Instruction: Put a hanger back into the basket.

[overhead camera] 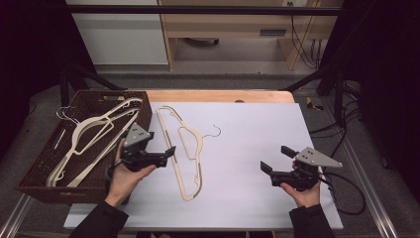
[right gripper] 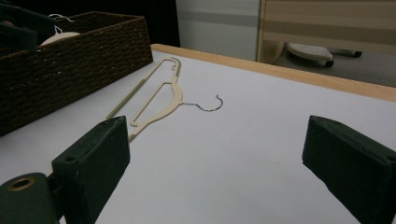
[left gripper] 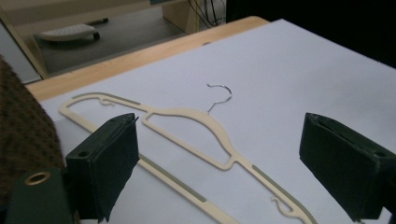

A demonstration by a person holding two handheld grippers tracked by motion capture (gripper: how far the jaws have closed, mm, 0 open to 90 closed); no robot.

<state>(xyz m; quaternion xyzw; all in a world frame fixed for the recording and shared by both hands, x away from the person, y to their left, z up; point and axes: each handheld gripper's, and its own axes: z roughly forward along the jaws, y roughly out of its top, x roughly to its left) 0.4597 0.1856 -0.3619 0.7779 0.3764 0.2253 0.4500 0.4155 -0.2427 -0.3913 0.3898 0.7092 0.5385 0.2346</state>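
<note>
Cream plastic, thin and flat, the clothes hanger (overhead camera: 181, 151) lies on the white table cover (overhead camera: 247, 129) with its wire hook (overhead camera: 214, 130) pointing toward the person's right, its long bar running from near the far edge of the cover back toward the person. Just to its left stands a dark woven basket (overhead camera: 44, 163) holding more cream hangers (overhead camera: 91, 131), one wire hook poking over the far left rim. The left gripper (overhead camera: 166, 154) hovers between basket and hanger, jaws spread wide and holding nothing; in the left gripper view the hanger (left gripper: 196, 135) lies on the cover between and beyond the two black pads, with the basket wall (left gripper: 23, 135) close at the left edge. The right gripper (overhead camera: 276, 159) is well apart from the hanger, above bare cover near the right edge, its jaws likewise parted and empty; the right gripper view shows the hanger (right gripper: 159, 100) farther off beside the basket (right gripper: 70, 65). Nothing lies between either gripper and the hanger. A strip of bare wooden tabletop (overhead camera: 218, 95) shows beyond the cover, and cables (overhead camera: 346, 193) trail off the right side.
</note>
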